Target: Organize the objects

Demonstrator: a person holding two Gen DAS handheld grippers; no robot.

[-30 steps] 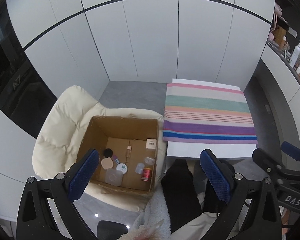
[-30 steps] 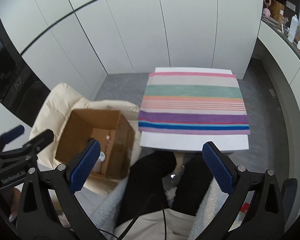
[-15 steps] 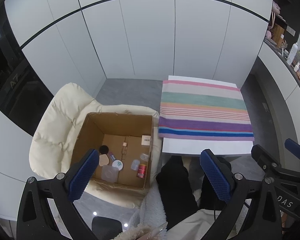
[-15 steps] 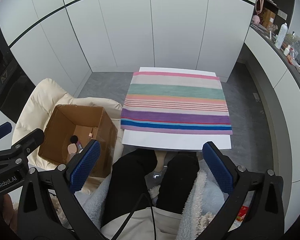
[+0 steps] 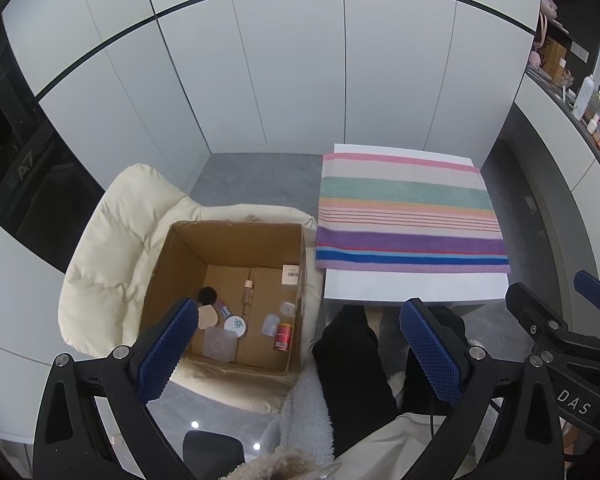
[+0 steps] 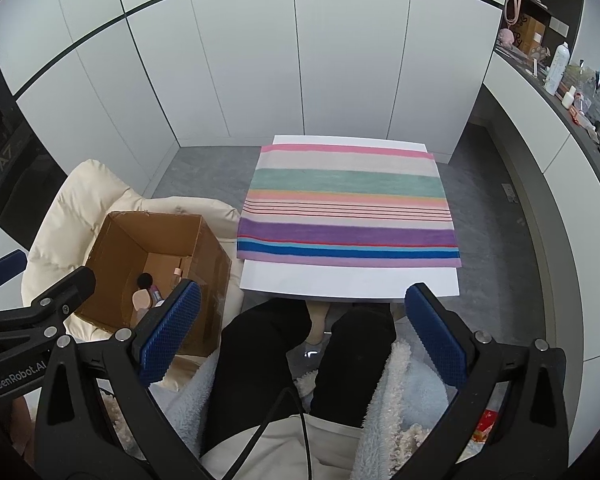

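- Holding both grippers high above our lap, we look down on a white bench [image 5: 414, 286] at about 1 o'clock in the left wrist view, with a striped towel [image 5: 410, 216] spread flat over most of it; a bare white strip shows along the near edge.
- Our left gripper [image 5: 300, 350] has its blue-padded fingers [image 5: 162, 354] spread wide apart with nothing between them.
- Our right gripper [image 6: 304, 334] likewise has its fingers [image 6: 436, 330] wide apart and empty.
- An open cardboard box [image 5: 236, 236] sits at 9 o'clock from the bench, resting on a cream padded chair [image 5: 112, 240], its right wall near the bench's left edge.
- Small toiletries lie loose on the box floor: a black round puff [image 5: 207, 295] at the 10 o'clock corner, a beige sponge [image 5: 207, 317] just beside it, a round white tin with a green leaf print [image 5: 235, 325], a slim pinkish bottle [image 5: 247, 292] lying lengthwise near the middle, a clear square lid [image 5: 219, 344] at 6 o'clock, two small clear containers [image 5: 279, 316] and a red can [image 5: 283, 336] by the right wall.
- A white barcode label [image 5: 291, 274] is on the box's inner right wall.
- Our legs in black trousers [image 6: 256, 344] reach under the bench.
- A shelf [image 6: 560, 76] at 2 o'clock carries bottles too small to tell apart.
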